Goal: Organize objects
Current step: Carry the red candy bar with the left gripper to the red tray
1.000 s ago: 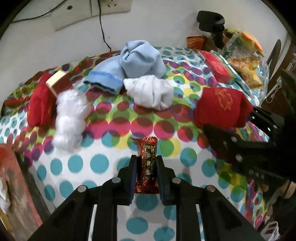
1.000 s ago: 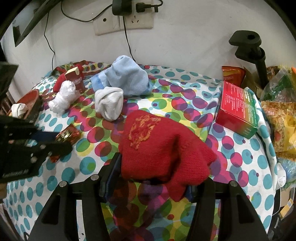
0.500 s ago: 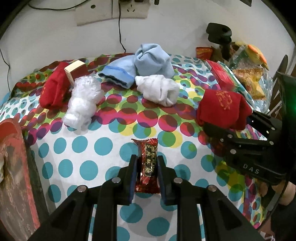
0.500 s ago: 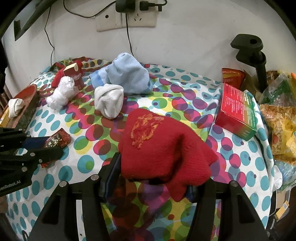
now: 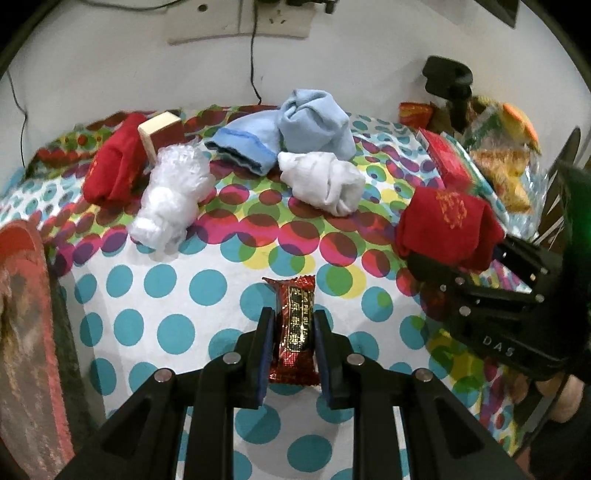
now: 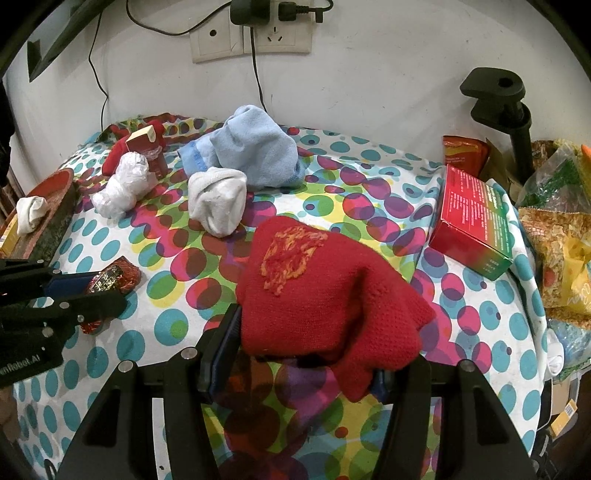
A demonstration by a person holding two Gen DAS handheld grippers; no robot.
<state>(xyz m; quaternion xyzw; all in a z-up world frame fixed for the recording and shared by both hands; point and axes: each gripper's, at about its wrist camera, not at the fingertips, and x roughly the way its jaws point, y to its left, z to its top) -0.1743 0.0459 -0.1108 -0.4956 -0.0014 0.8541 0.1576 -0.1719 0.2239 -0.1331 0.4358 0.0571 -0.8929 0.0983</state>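
Since a second ago, the left wrist view has swung so the wall sockets (image 5: 258,18) sit nearer its centre, while the red sock bundle (image 6: 317,295) has kept its place between the right gripper's (image 6: 295,354) jaws. Nearest the left camera, the left gripper (image 5: 294,332) is clamped on a red snack packet (image 5: 294,325), held low over the polka-dot tablecloth (image 5: 166,295). Opposite, the right gripper's jaws are closed around the red sock bundle, lifted above the cloth. At the cloth's left edge, a red tray (image 6: 55,206) holds a white sock roll (image 6: 31,214); what else lies in it is unclear. Farther back lie a white sock bundle (image 5: 325,182), a crumpled plastic-wrapped bundle (image 5: 170,195), a blue sock pile (image 5: 295,129), a second red sock (image 5: 114,166) and a small red carton (image 5: 162,134) leaning on it. To the right, a red-and-green box (image 6: 476,225) rests flat beside snack bags (image 6: 554,240).
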